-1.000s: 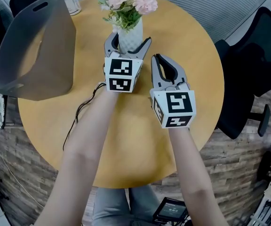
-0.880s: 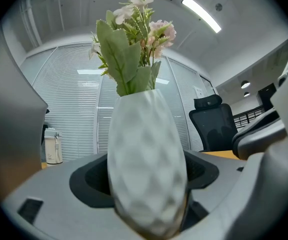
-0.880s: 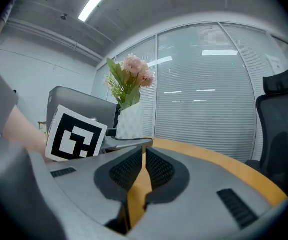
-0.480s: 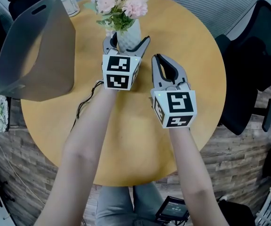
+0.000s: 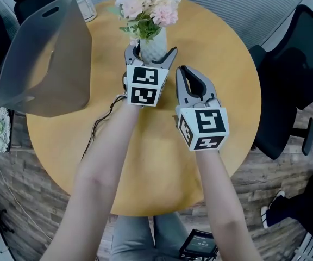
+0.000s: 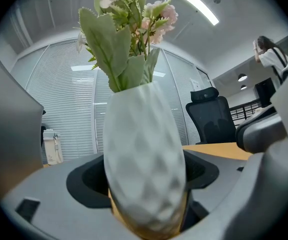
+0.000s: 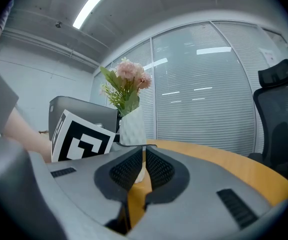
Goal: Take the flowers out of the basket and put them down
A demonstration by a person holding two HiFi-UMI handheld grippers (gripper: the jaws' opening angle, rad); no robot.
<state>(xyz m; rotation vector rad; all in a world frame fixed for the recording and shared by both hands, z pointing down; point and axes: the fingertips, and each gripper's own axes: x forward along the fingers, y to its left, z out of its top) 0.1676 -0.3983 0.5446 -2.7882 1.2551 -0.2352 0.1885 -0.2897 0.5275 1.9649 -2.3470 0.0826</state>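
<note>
Left gripper (image 5: 151, 50) held level, jaws clamped on the white vase (image 5: 155, 41) of flowers (image 5: 148, 7) at the table's (image 5: 221, 64) far side (basket (image 5: 48, 64) well left). Right gripper (image 5: 186, 70) sat just beside, jaws nearly together, empty.

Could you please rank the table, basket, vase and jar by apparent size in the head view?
1. table
2. basket
3. vase and jar look about alike; the vase is partly hidden and the jar lies farther off, so I won't rank them.
</note>
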